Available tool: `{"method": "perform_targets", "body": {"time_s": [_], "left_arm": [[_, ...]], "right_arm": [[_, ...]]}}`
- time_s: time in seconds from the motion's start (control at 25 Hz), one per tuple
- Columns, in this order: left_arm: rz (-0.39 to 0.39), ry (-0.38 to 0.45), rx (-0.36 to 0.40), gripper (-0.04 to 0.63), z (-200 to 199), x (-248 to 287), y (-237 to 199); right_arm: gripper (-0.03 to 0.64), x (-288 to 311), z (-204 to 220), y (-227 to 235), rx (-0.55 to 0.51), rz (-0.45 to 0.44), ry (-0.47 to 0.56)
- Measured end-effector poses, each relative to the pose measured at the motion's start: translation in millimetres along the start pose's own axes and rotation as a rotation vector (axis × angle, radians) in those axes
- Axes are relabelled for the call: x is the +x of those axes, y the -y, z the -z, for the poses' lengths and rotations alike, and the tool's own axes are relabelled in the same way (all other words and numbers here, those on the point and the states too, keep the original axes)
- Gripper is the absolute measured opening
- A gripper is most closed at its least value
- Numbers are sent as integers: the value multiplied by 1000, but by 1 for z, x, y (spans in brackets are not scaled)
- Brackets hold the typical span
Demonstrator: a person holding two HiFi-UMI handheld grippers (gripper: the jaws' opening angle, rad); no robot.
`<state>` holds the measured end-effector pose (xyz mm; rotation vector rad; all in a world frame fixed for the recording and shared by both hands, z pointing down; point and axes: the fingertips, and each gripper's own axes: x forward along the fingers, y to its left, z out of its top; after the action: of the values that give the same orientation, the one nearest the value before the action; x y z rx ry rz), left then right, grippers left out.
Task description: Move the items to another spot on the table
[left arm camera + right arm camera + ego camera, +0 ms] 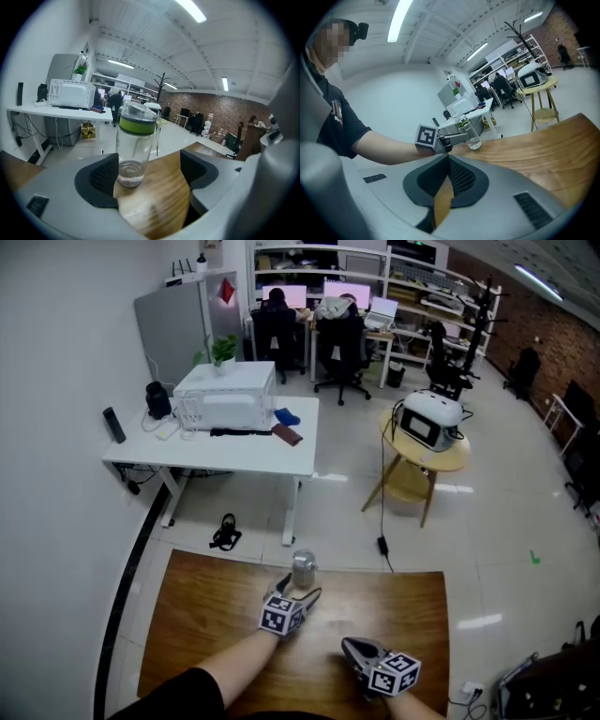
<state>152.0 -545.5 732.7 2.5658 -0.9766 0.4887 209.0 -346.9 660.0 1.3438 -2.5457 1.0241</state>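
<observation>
A clear water bottle (303, 570) with a green band and grey lid stands upright near the far edge of the wooden table (206, 615). My left gripper (298, 592) is open around it. In the left gripper view the bottle (133, 145) sits between the wide-spread jaws, close to the left pad (101, 178), and neither pad presses on it. My right gripper (361, 652) rests lower right over the table, its jaws closed together with nothing in them (446, 180). The right gripper view also shows the bottle (469, 132) and the left gripper (454, 138).
Beyond the table, a white desk (234, 451) carries a microwave (225, 399) and small items. A round wooden stand (422, 460) holds a white appliance. A black strap (225, 532) and a cable lie on the floor. People sit at desks far back.
</observation>
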Motion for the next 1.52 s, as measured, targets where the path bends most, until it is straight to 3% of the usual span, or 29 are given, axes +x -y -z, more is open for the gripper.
{"method": "perform_targets", "body": {"time_s": [0.16,0.28,0.44,0.64,0.76,0.88,1.0,1.24,1.52], "left_arm": [[-61,-20,9,396,11,15,-20],[-52,-40,63,396,12,26,-22],[-57,-30,60,396,10,35,-35],[-16,-51,139,394,10,42,-30],[1,-60,158,308,10,45,-28],[48,-69,202,304,10,42,-25],[98,-56,237,302,5,33,-10],[146,27,213,296,-12,-8,38],[130,119,171,296,-24,-88,80]], "right_arm": [[-10,-4,5,7,19,-1,-7],[-10,-7,7,10,26,6,-11],[-9,-11,11,12,30,14,-18],[-9,-20,11,12,36,32,-14],[-9,-25,15,13,40,28,-14],[-9,-31,16,13,37,43,-7],[-10,-36,16,11,44,40,9],[-9,-51,18,-3,11,2,-15],[-10,-76,32,-45,-63,-93,-65]]}}
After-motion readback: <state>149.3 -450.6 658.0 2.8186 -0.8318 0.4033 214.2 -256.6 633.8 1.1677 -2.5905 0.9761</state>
